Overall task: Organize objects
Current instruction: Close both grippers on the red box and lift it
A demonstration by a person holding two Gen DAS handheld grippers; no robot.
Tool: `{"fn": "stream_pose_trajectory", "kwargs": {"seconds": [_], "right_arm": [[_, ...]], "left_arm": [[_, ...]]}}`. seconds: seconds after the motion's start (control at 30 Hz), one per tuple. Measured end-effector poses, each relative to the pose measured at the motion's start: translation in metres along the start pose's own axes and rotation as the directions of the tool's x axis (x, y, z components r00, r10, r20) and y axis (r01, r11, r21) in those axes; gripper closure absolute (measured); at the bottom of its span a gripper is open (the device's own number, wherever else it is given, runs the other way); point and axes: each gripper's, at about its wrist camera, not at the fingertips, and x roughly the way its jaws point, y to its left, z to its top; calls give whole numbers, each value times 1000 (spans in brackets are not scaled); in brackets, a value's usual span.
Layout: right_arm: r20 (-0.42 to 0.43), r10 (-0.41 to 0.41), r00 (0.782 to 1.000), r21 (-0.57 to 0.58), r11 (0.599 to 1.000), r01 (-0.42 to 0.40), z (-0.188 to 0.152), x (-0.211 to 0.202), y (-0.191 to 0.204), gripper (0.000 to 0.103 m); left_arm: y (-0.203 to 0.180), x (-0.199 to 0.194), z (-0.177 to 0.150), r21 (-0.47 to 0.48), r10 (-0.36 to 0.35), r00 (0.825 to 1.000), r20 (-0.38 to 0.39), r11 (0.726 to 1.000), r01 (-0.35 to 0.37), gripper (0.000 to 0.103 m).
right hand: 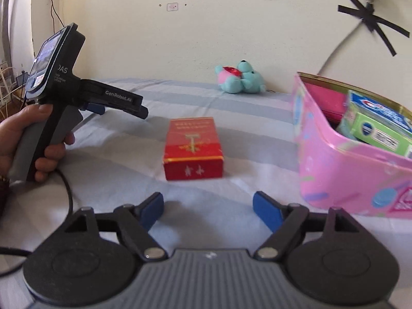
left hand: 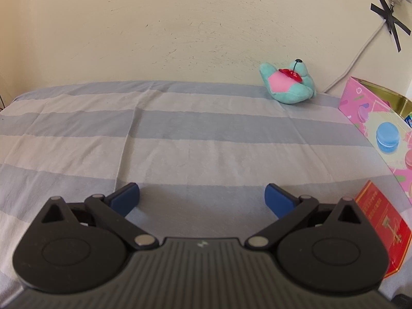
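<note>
Right gripper: the right gripper (right hand: 208, 209) sits nearest its camera, low over the striped sheet (right hand: 123, 154), its blue fingers (right hand: 152, 209) spread wide apart and holding nothing.
Left gripper: the left gripper (left hand: 202, 200) likewise has its blue fingers (left hand: 126, 200) wide apart, empty, with only bare striped sheet (left hand: 180, 134) between them; in the right wrist view it shows from the side at the left, gripped by a hand (right hand: 23, 139).
Red box: the red box (right hand: 193, 148) lies flat on the sheet just ahead of the right gripper, roughly centred between the fingers but apart from both; in the left wrist view the red box (left hand: 383, 229) lies outside the right-hand finger, near the frame edge, not touched.
Pink tin: the pink tin (right hand: 340, 170) stands open to the right of the red box, well clear of it and beside the right gripper's right-hand finger without contact; the left wrist view shows its side wall (left hand: 373, 118) printed with macarons, beyond the red box.
Tin contents: a green carton (right hand: 381, 131) leans in the tin with a blue-and-white toothpaste box (right hand: 378, 108) on top of it, and a dark pink item (right hand: 327, 100) sits behind them against the far wall; what lies beneath cannot be made out.
Plush toy: the teal and pink plush toy (right hand: 240, 78) lies farthest away, on the sheet against the wall (right hand: 231, 25), well apart from both grippers; the left wrist view shows the plush toy (left hand: 289, 82) far ahead and to the right.
</note>
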Motion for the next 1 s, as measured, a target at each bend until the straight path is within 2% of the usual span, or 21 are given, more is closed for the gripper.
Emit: {"fn": "stream_pose_trajectory", "kwargs": {"seconds": [0.17, 0.3, 0.4, 0.47, 0.5, 0.53, 0.6, 0.8, 1.0], "right_arm": [[-14, 1, 1000, 14, 1000, -1, 8, 5, 0, 15], [-25, 24, 999, -16, 1000, -25, 19, 23, 14, 11], [-39, 29, 999, 17, 999, -28, 32, 38, 15, 11], [-39, 15, 999, 31, 999, -14, 38, 46, 15, 13], [-38, 5, 999, 26, 1000, -4, 39, 48, 16, 19], [-32, 6, 999, 16, 1000, -5, 39, 48, 18, 32], [-23, 21, 1000, -10, 1000, -21, 36, 41, 21, 45], [-25, 4, 1000, 1, 1000, -4, 15, 8, 10, 45], [-21, -114, 993, 34, 993, 114, -25, -42, -14, 45]], "left_arm": [[5, -1, 0, -22, -18, 1000, 9, 1000, 18, 0], [4, -1, 1, -23, -19, 1000, 10, 1000, 19, 0], [4, -2, 1, -21, -16, 1000, 9, 1000, 16, 0], [3, -2, 1, -20, -14, 1000, 8, 1000, 14, 0], [3, -2, 1, -19, -13, 1000, 7, 1000, 13, 0], [3, -2, 1, -17, -13, 1000, 7, 1000, 13, 0], [2, -2, 2, -10, -13, 1000, 5, 1000, 13, 0], [2, -3, 1, 8, -27, 1000, 4, 1000, 26, 0], [-4, -12, -3, 41, -60, 998, 31, 997, 59, 0]]}}
